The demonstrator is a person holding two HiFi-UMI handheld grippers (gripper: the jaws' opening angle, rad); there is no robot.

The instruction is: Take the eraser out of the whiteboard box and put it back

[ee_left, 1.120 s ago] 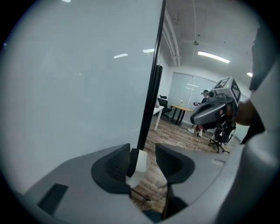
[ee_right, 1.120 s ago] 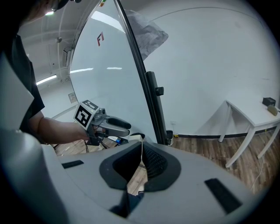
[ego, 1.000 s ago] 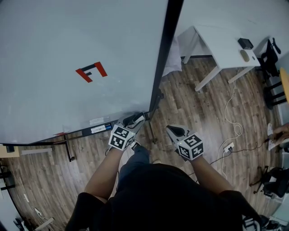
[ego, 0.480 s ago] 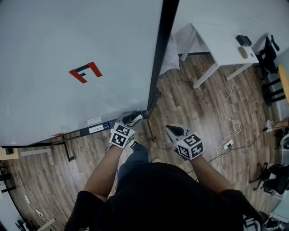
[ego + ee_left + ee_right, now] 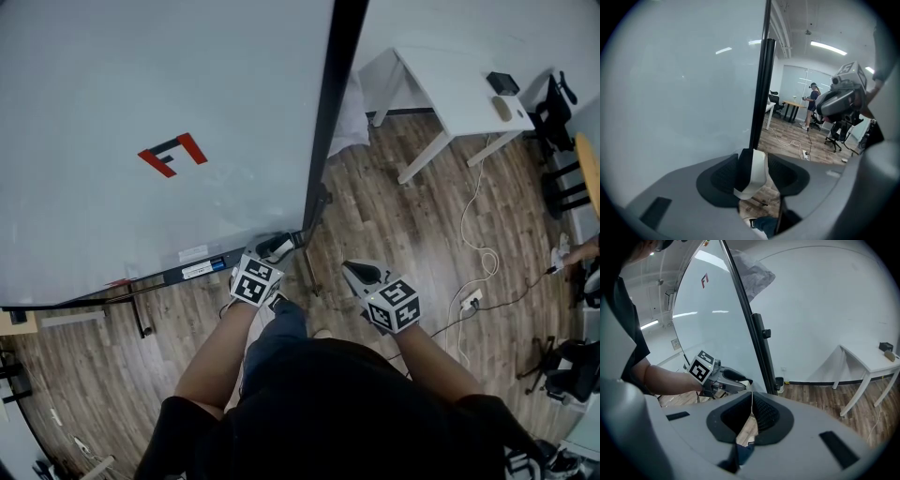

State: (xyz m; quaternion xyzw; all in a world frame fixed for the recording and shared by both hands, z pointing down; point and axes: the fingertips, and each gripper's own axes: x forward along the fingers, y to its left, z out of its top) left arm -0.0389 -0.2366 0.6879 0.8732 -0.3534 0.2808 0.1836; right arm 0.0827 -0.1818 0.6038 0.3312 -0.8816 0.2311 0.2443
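Wood-floor office, big whiteboard (image 5: 141, 94) on a stand, its black edge post (image 5: 328, 122) right ahead, white table (image 5: 450, 84) and a loose cable (image 5: 478, 234) off right. Left gripper (image 5: 274, 248) sits at the board's bottom corner by the tray (image 5: 202, 269) end. Its jaws have just been opening and are wide now, with the eraser (image 5: 754, 173) (white, black felt) standing between them, leaning on the left pad. Right gripper (image 5: 361, 274) is clamped together, empty, beside it
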